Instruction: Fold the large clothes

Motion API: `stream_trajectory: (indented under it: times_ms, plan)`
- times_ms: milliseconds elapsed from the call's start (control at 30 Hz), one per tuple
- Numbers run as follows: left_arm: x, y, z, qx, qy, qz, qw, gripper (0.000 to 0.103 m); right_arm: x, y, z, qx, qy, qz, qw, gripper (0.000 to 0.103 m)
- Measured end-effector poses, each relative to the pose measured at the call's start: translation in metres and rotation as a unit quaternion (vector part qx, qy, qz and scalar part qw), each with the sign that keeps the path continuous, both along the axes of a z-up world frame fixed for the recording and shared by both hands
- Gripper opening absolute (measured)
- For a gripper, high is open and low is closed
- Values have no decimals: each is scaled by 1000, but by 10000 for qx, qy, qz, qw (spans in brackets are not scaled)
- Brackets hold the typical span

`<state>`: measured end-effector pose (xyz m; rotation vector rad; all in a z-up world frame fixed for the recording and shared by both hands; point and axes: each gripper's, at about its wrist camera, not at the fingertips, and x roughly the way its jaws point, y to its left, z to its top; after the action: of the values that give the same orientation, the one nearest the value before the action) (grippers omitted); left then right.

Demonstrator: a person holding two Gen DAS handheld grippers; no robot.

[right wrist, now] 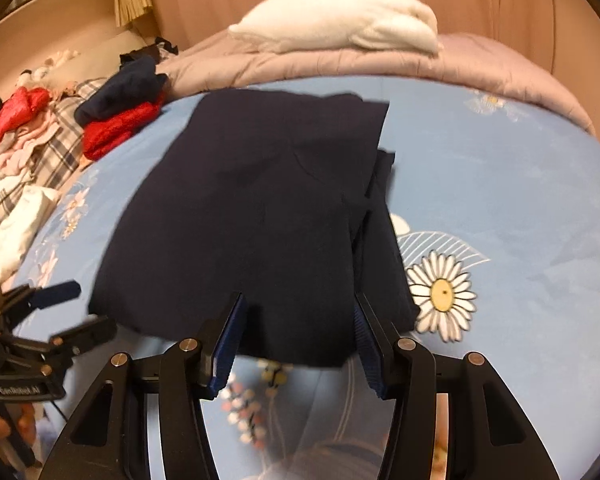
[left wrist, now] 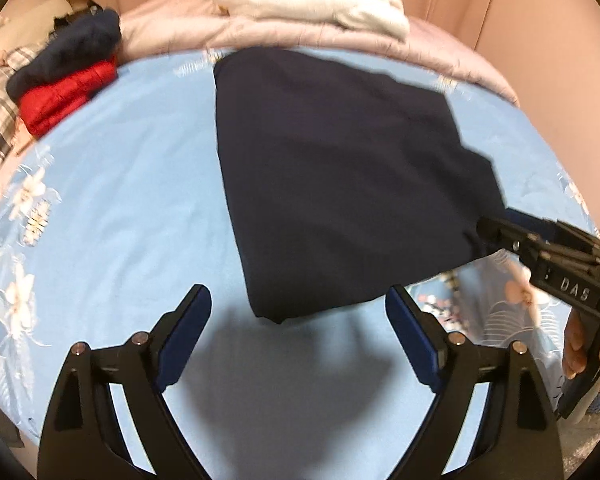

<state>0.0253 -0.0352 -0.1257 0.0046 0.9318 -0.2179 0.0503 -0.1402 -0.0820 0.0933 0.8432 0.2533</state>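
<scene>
My right gripper (right wrist: 300, 336) straddles the navy garment's (right wrist: 256, 216) near hem half-open, unclamped; left gripper (left wrist: 300, 328) hangs wide and empty just short of it, garment running lengthwise away.

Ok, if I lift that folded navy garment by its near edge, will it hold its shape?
Probably not. The navy garment lies limp in layers on the blue sheet, so it should droop and unfold from one edge. The loose layers along its right side may slide apart. It looks thin, so likely light.
</scene>
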Motion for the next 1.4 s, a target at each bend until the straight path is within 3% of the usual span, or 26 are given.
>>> stream_trajectory:
  times_ms: [100, 200, 300, 367, 433, 600, 867, 967, 1167, 1400]
  plan:
    - [-13, 1, 23, 52, -273, 3, 9996, 92, -16, 0, 16, 4, -74, 8, 10000, 57]
    - [-26, 1, 41, 97, -494, 30, 9987, 94, -28, 0, 29, 57, -198, 33, 9998, 73]
    - [-30, 2, 59, 158, -614, 133, 9979, 95, -41, 4, 48, 24, -370, 92, 9993, 75]
    - [-34, 3, 71, 188, -659, 182, 9975, 103, -47, 5, 58, -4, -412, 64, 9991, 84]
    - [-41, 5, 82, 181, -725, 301, 9967, 103, -53, 7, 68, 10, -468, -2, 9989, 102]
    - [-49, 9, 97, 293, -737, 471, 9957, 103, -64, 7, 90, -156, -654, -200, 9975, 103]
    - [-66, 10, 117, -74, -803, 347, 9961, 103, -78, 6, 113, -273, -917, -351, 9948, 103]
    - [-67, 9, 112, 123, -831, 421, 9956, 103, -76, 8, 106, -319, -908, -324, 9948, 103]
    - [-65, 12, 97, 292, -632, 593, 9958, 103, -67, 9, 79, -415, -450, -513, 9968, 103]
    - [-65, 12, 98, 348, -583, 652, 9956, 103, -76, 11, 90, -483, -587, -584, 9954, 103]
